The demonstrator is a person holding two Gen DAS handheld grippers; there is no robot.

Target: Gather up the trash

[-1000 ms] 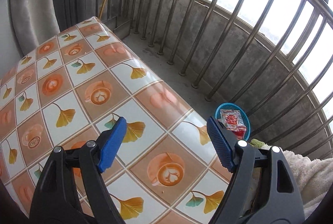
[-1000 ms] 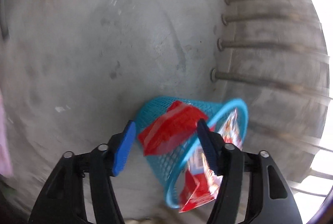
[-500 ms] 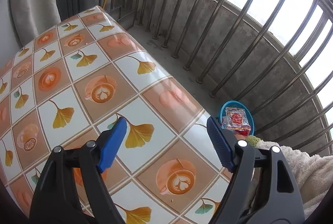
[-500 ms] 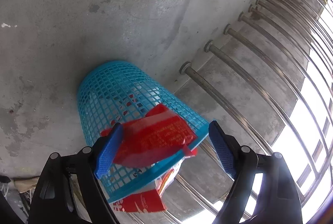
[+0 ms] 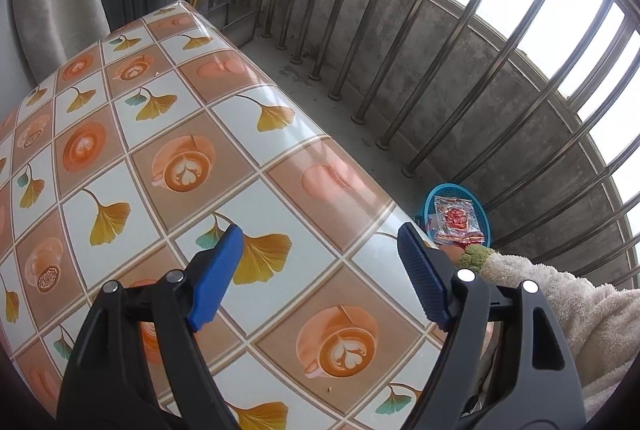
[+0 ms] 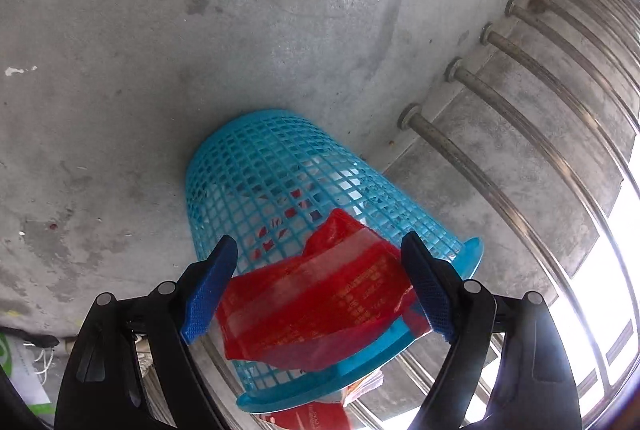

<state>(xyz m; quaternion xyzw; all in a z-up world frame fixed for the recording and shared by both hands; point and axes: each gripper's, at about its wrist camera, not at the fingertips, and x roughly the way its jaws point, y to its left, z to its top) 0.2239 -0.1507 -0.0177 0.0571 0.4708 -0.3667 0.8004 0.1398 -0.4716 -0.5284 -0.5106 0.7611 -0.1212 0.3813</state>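
Observation:
A blue mesh waste basket [image 6: 280,186] stands on the concrete floor by the railing. In the right wrist view a red plastic wrapper [image 6: 320,306] lies across its rim, between the wide-open jaws of my right gripper [image 6: 316,290], which do not pinch it. More wrappers show through the mesh. In the left wrist view the basket [image 5: 434,195] sits on the floor past the table's right edge, with a clear-and-red snack packet [image 5: 458,220] on top. My left gripper [image 5: 320,270] is open and empty above the table.
The table [image 5: 180,134] has a glossy cloth with ginkgo leaves and coffee cups. Steel railing bars [image 5: 440,42] stand on a concrete kerb along the balcony edge. A cream fleece sleeve with a green cuff [image 5: 540,290] reaches toward the basket.
The right gripper has opened wider and drawn back a little, with the red wrapper now resting on the basket rim. The left gripper has drifted slightly over the table.

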